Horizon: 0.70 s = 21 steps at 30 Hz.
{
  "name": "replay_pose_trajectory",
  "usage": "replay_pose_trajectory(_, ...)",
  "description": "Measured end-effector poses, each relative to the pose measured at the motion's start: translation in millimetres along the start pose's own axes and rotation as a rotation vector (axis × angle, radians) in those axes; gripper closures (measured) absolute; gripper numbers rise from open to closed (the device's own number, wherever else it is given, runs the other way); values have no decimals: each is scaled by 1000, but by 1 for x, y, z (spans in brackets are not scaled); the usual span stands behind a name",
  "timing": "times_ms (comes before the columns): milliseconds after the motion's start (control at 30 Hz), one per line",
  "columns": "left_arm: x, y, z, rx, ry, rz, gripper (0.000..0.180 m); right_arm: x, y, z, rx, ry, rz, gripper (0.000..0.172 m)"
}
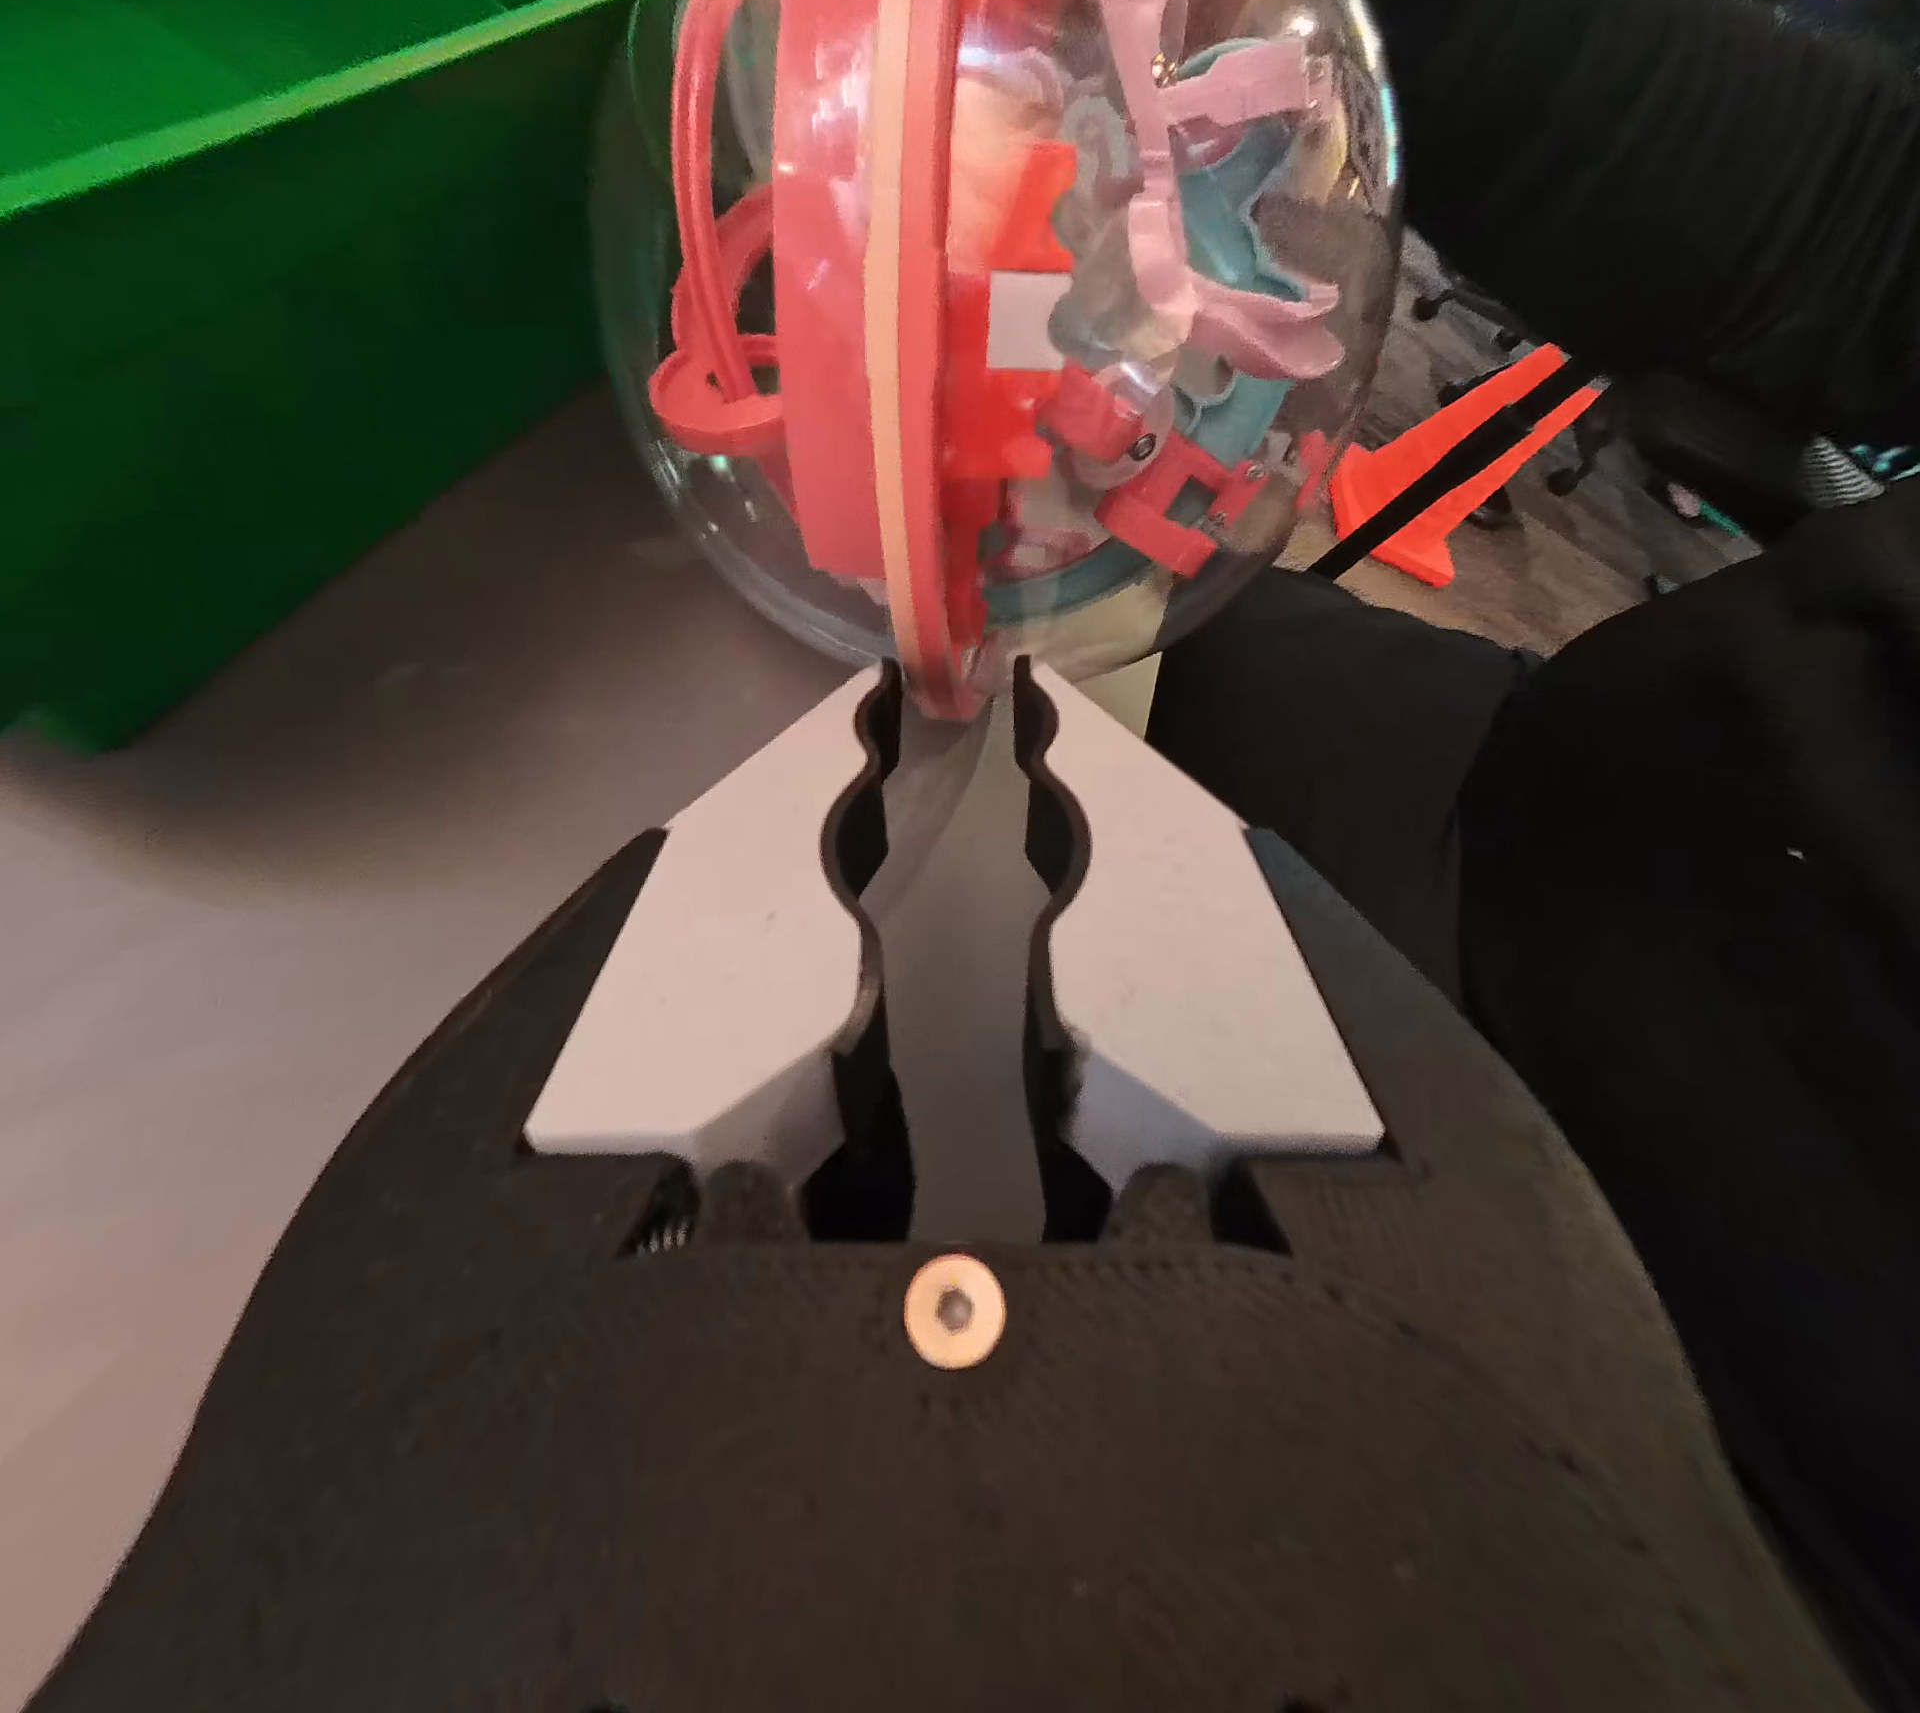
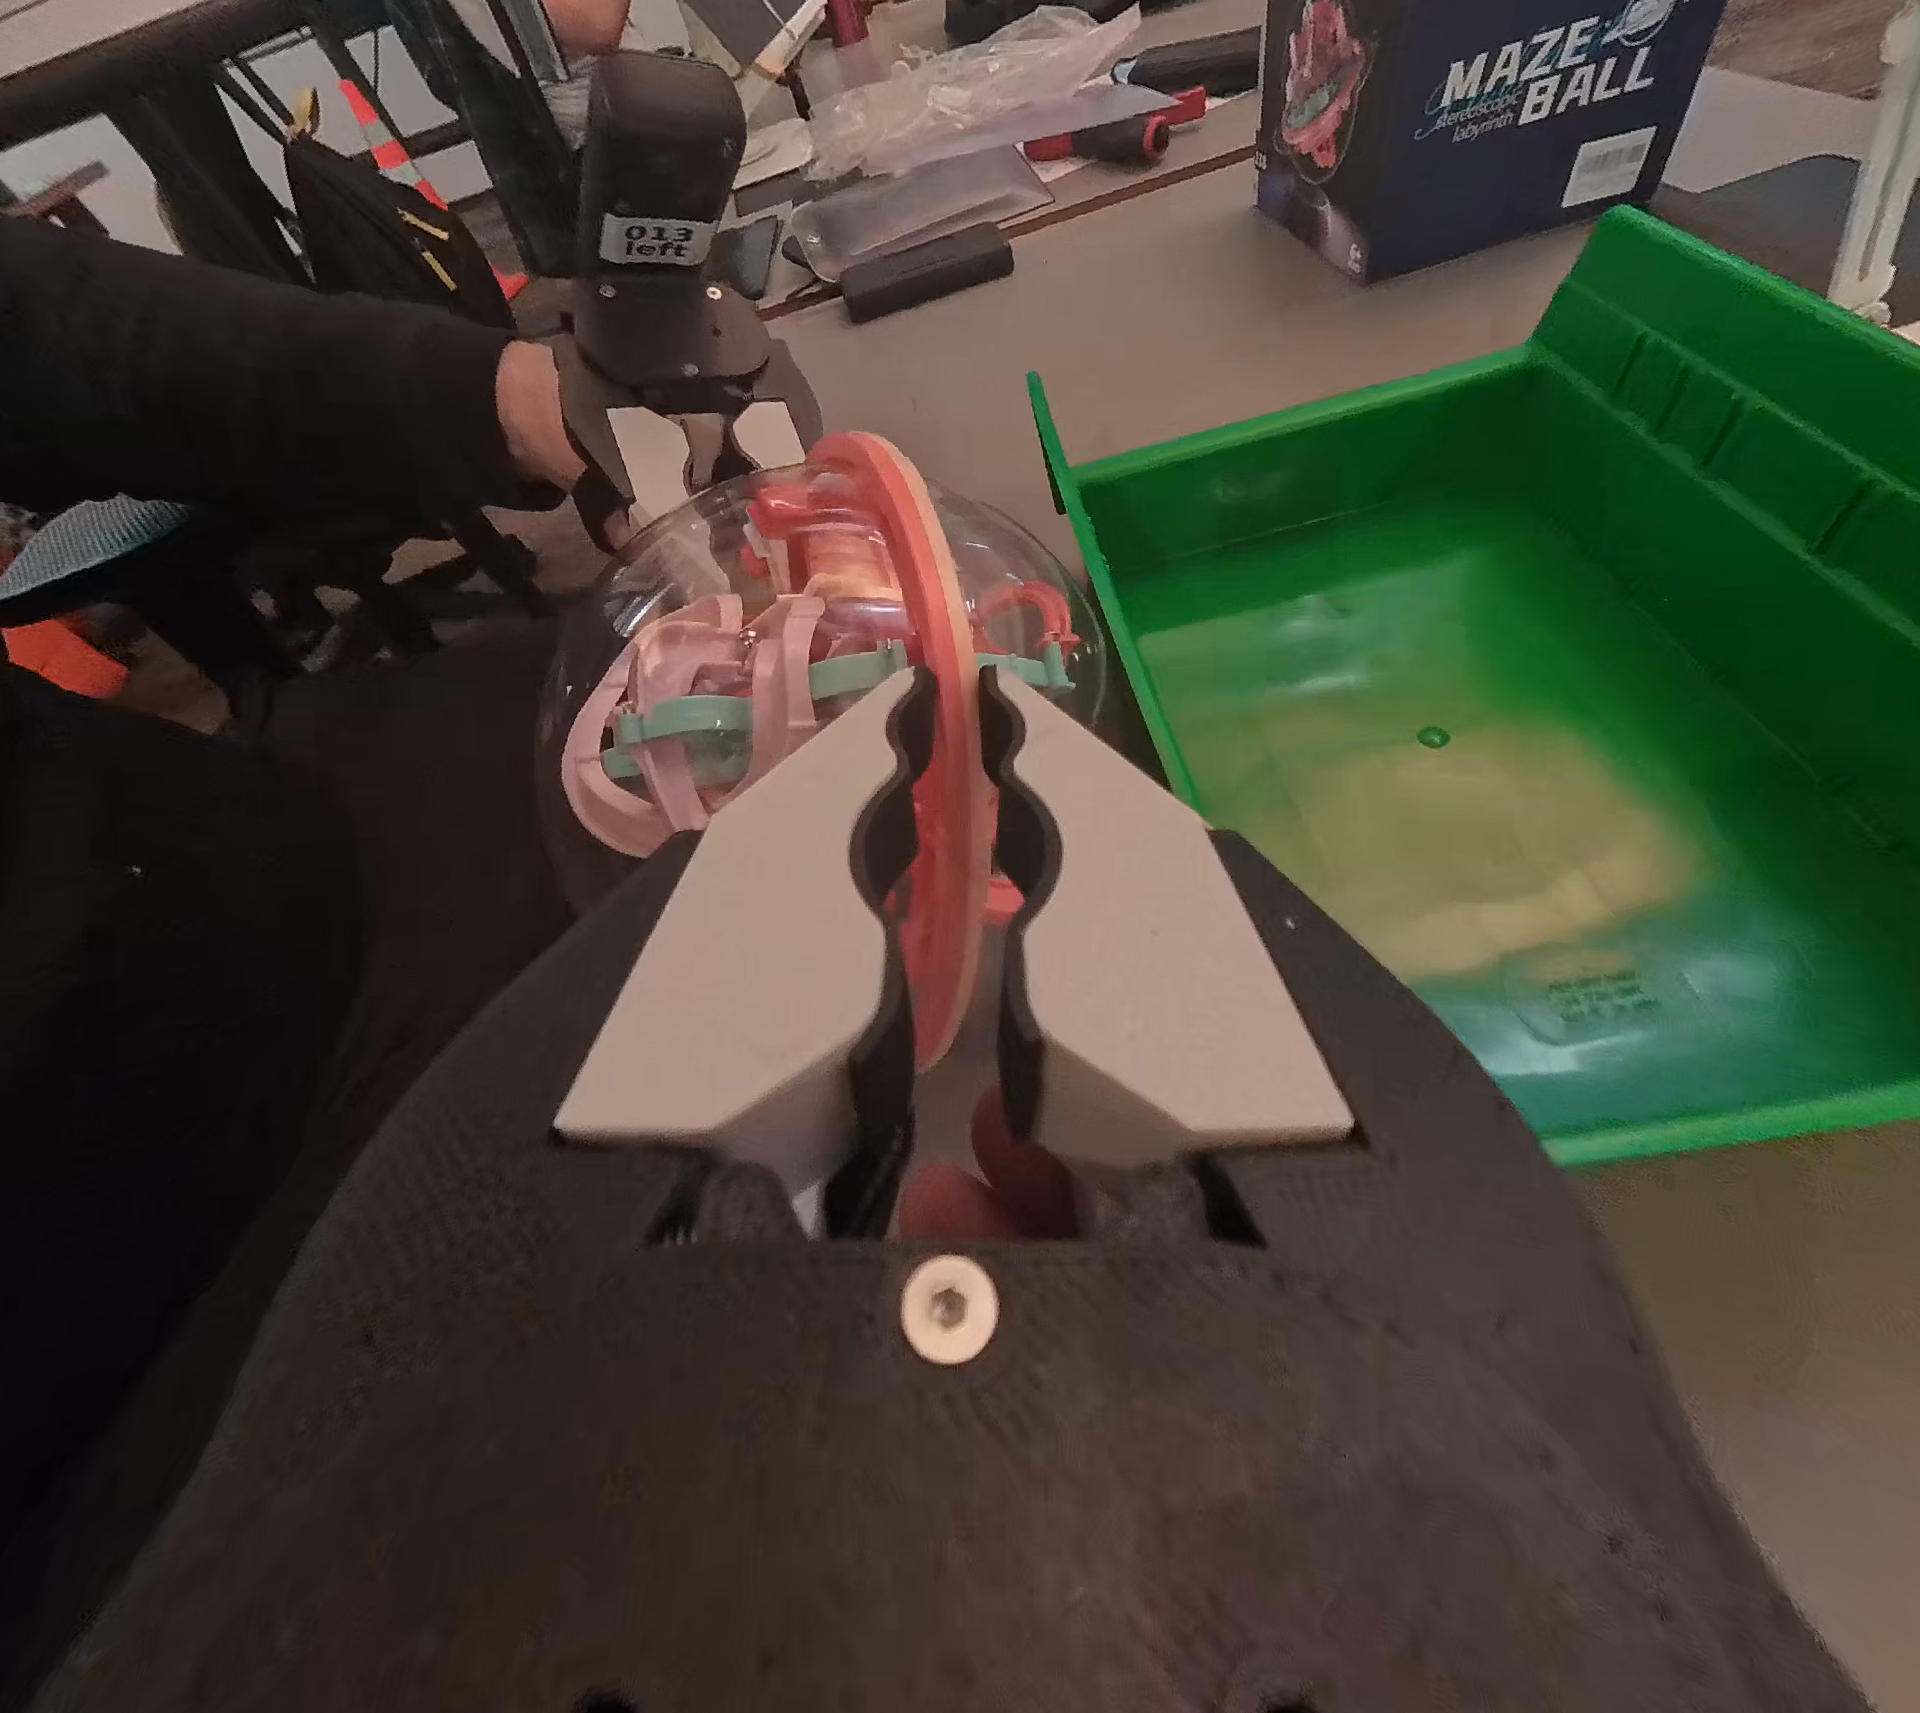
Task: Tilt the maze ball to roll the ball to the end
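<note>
green bin (image 2: 1507, 728) walls off maze ball's (image 2: 831, 624) right, bare table (image 1: 260, 832) left

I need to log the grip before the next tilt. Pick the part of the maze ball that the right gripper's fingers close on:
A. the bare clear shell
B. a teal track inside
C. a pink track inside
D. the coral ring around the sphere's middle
D. In the right wrist view, the right gripper has its two fingers on either side of the maze ball's coral ring, closed on it.
</note>
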<state>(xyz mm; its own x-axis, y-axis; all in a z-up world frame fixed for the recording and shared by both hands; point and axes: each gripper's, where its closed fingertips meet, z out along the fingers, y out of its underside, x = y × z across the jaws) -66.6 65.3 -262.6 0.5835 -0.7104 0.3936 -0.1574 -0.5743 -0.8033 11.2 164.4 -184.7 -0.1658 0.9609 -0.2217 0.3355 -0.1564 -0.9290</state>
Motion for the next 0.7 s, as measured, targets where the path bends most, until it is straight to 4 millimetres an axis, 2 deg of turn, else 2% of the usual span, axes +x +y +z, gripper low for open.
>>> replay_pose_trajectory(267, 3, -15, 4, 77, 61, -43, 165, 5, 12, -18, 26, 35, 60, 165)
replay_pose_trajectory(333, 4, -17, 5, 84, 74, -51, 174, 6, 15, -21, 33, 43, 73, 165)
replay_pose_trajectory(700, 3, -36, 8, 142, 111, -92, 174, 12, 30, -36, 65, 71, 178, 165)
